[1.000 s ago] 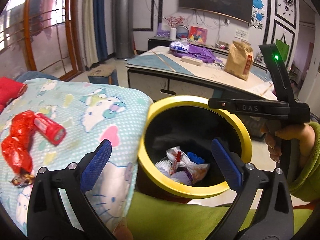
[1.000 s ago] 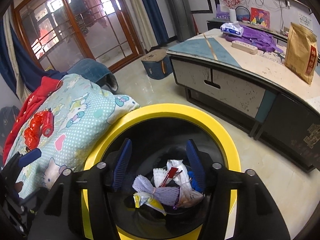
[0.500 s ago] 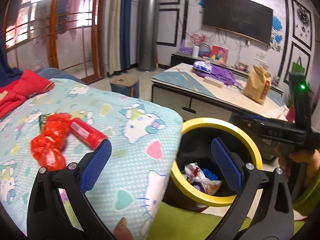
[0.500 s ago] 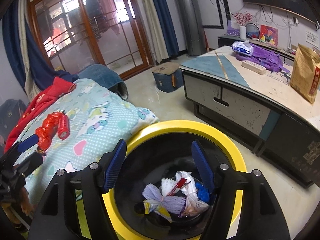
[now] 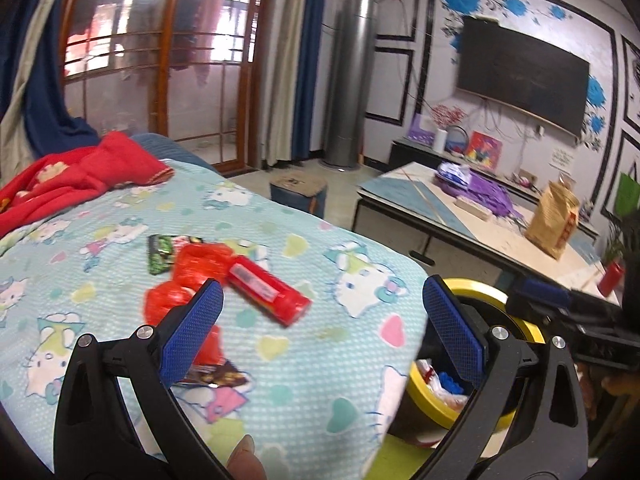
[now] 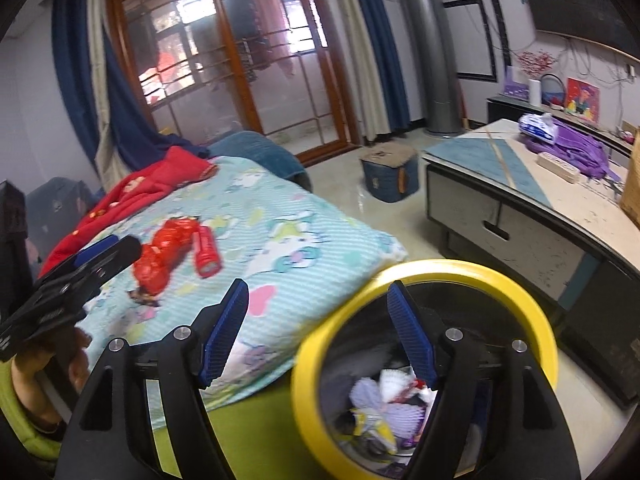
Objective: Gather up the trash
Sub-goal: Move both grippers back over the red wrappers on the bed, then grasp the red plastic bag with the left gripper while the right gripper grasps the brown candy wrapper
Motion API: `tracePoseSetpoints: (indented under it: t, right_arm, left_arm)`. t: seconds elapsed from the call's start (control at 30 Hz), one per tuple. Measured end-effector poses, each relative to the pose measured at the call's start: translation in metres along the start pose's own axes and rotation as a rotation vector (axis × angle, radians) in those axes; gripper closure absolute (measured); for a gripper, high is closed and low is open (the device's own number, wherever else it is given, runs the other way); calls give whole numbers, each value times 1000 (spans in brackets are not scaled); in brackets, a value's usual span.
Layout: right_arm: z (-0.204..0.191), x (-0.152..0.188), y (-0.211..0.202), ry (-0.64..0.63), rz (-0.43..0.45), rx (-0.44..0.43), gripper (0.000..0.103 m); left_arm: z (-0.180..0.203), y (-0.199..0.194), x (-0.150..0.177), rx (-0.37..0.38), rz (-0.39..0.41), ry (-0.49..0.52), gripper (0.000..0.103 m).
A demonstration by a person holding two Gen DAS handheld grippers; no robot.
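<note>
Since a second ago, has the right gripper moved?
Yes. The right gripper has swung left off the yellow-rimmed bin, toward the blanket, jaws opening, empty.

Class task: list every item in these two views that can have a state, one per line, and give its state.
Left gripper: open, empty.
Right gripper: jaws opening, nothing between them.
Yellow-rimmed bin: uncovered, trash inside.
Red tube: lying on its side on the blanket.
Red wrapper: crumpled, on the blanket.

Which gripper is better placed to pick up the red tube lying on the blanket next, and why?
Left. The left gripper is open and empty, with the red tube just beyond its fingertips. The right gripper, opening and empty, sits nearer the yellow-rimmed bin, farther from the tube.
</note>
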State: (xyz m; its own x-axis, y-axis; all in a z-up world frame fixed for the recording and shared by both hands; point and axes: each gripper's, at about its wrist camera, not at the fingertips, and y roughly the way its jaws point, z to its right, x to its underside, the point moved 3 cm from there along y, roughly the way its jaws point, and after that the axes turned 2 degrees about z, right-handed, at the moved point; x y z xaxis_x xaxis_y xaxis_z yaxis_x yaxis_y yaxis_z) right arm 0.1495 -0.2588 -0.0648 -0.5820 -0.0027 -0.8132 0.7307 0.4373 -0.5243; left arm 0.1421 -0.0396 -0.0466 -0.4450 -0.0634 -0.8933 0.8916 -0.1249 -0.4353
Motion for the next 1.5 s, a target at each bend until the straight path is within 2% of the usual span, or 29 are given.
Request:
tracePoseSetpoints:
  t: [0.57, 1.03, 1.17, 1.3, 1.4, 1.5]
  right_arm:
    - [-74, 5, 22, -141, -53, -109, 29]
    - [-145, 18, 72, -287, -162, -232, 29]
    - [-161, 25, 93, -334, -203, -253, 29]
    - [-168, 31, 110, -345, -239, -272, 36]
    - [-172, 34, 120, -358, -249, -281, 41]
    - [-176, 36, 128, -361, -259, -294, 45]
  left_arm:
    - [-72, -18, -15, -112, 57, -140, 11]
    - [-126, -11, -6, -143, 8, -234, 11]
    - [-143, -2, 2, -122, -39, -295, 11]
    - [-156, 6, 11, -63, -74, -358, 12]
    - [-160, 14, 15, -20, -100, -390, 20]
    - [-158, 22, 19, 29, -122, -407, 24]
